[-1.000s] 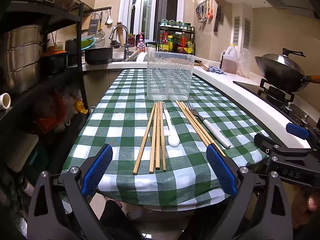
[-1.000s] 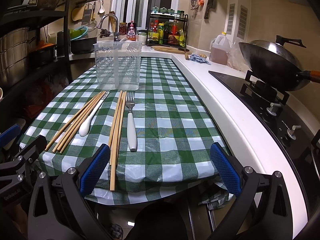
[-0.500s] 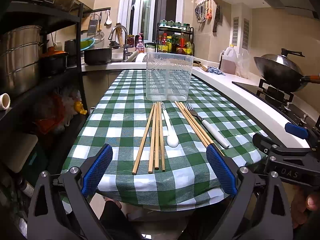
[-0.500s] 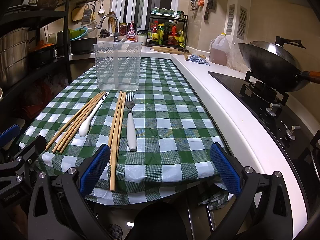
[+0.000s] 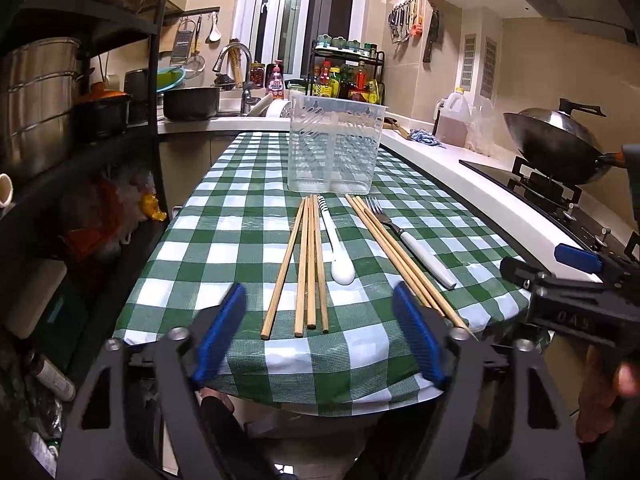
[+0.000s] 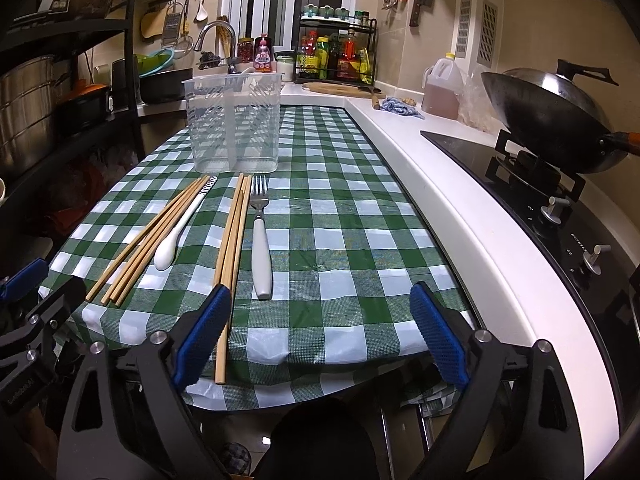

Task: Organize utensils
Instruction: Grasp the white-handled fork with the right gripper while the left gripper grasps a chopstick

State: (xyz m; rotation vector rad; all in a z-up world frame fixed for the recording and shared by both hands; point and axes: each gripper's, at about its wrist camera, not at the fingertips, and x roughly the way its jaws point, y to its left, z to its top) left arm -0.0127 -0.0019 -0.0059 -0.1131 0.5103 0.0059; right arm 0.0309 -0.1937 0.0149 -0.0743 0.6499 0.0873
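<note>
1. Both of my grippers are sitting nearer the table's front edge than a second ago; the utensils are lying where they were.
2. I am holding my left gripper with its blue pads spread wide and nothing between them, just over the near hem of the checked tablecloth.
3. Four loose chopsticks are lying side by side ahead of that gripper, fanning slightly toward me.
4. A white spoon is resting just right of them, bowl toward me, striped handle end pointing at the container.
5. A second bundle of chopsticks is lying right of the spoon; its near ends are running under and past the left pad of my right gripper.
6. A white-handled fork is lying just beside that bundle, tines pointing away from me.
7. A clear plastic utensil container is standing upright beyond all the utensils, with a divider wall showing inside and nothing in it.
8. I am holding my right gripper wide apart too, gripping nothing, at the cloth's near edge.
9. A wok is sitting on the stove, far right.
</note>
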